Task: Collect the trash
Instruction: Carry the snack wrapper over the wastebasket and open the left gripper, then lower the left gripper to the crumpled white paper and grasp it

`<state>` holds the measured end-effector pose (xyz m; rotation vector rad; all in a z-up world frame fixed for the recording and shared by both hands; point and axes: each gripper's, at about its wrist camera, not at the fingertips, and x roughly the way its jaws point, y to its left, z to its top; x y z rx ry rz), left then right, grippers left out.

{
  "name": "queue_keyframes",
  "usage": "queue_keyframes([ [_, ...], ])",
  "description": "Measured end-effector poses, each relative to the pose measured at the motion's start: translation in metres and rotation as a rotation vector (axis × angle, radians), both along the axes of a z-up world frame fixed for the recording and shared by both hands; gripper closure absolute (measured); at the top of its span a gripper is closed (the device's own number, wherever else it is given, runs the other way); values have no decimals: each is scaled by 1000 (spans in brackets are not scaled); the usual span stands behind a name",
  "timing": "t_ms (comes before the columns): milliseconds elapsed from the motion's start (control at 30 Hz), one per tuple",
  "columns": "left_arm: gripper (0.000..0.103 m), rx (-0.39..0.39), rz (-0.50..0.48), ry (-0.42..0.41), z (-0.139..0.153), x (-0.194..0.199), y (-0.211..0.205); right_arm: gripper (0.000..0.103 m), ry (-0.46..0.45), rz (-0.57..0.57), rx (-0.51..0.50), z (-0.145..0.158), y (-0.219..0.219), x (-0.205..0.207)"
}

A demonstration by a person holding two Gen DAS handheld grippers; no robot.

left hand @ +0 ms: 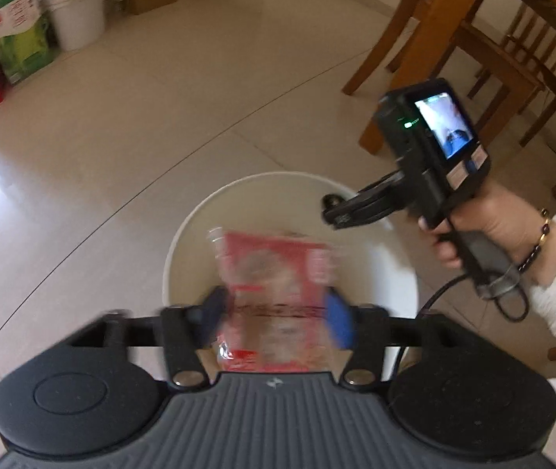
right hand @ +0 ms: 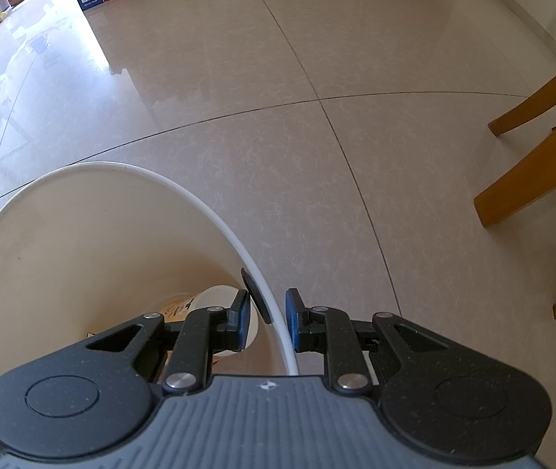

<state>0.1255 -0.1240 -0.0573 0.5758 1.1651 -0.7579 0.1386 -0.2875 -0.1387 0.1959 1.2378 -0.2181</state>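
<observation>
**Me:** Close up, my left gripper [left hand: 274, 314] has its fingers spread. The red wrapper [left hand: 278, 273] sits between them, but I don't think they squeeze it.

**Helper:** Where is it going?

**Me:** Right over the white bucket [left hand: 403, 273]. My right gripper [right hand: 267, 320] pinches the bucket's rim. A paper cup [right hand: 215, 299] lies inside.

**Helper:** What could go wrong?

**Me:** The wrapper is light. It could catch on a pad or float out onto the floor [right hand: 317, 58].
</observation>
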Motion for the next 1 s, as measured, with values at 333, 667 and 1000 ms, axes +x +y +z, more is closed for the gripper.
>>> queue_keyframes([
  [333, 14, 17, 53, -38, -10, 3, 12, 81, -1, -2, 1, 1, 0, 0],
  [667, 13, 43, 86, -101, -12, 6, 64, 80, 3, -4, 1, 2, 0, 2],
  [1000, 13, 100, 160, -44, -80, 4, 137, 80, 12, -19, 6, 1, -3, 4],
])
